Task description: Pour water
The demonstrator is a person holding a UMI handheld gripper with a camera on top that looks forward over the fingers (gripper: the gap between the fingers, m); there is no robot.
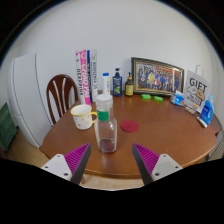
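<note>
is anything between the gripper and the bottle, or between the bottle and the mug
Nothing visible. The gripper is open, and the bottle stands just ahead of its fingers on bare table. The mug sits close beside the bottle, with nothing between them.

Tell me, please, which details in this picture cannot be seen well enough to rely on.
- Bottle, gripper view: too small to tell the water level or whether its cap is on.
- Mug: its inside is hidden by its own rim.
- Small bottles at the wall: labels too small to read.
- Framed picture: content too small.
- Gripper: open; finger bases cut off.
</note>
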